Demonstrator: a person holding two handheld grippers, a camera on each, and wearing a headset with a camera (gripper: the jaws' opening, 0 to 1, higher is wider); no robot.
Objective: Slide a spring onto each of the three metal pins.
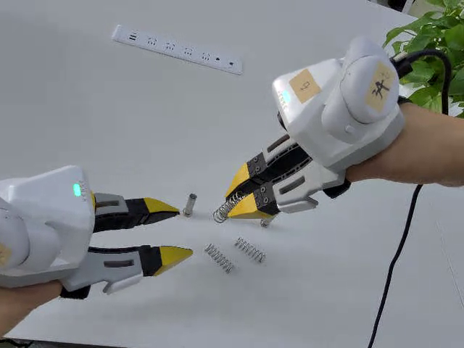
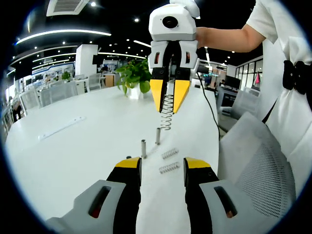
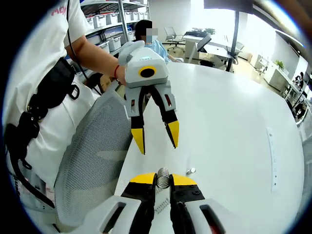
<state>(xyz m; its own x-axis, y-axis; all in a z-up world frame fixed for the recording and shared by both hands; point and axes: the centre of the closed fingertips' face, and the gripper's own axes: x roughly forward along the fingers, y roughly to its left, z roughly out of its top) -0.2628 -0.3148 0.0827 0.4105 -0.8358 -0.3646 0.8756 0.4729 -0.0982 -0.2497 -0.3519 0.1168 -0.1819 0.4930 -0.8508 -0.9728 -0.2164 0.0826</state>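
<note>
My right gripper (image 1: 233, 205) is shut on a small coil spring (image 1: 220, 212), which sticks out past its yellow tips just above the white table. In the left gripper view that spring (image 2: 166, 119) hangs right over a metal pin (image 2: 158, 135). A second upright pin (image 1: 190, 204) stands a little to the left, just off the upper tip of my open left gripper (image 1: 183, 230). Two loose springs (image 1: 219, 258) (image 1: 250, 249) lie flat on the table between the grippers. In the right gripper view the held spring (image 3: 164, 173) sits end-on between the shut jaws.
A white power strip (image 1: 177, 49) lies far back on the table. A green plant (image 1: 428, 29) stands at the right edge, and a black cable (image 1: 395, 268) trails down from the right hand. A grey mesh chair (image 2: 253, 161) stands beside the table.
</note>
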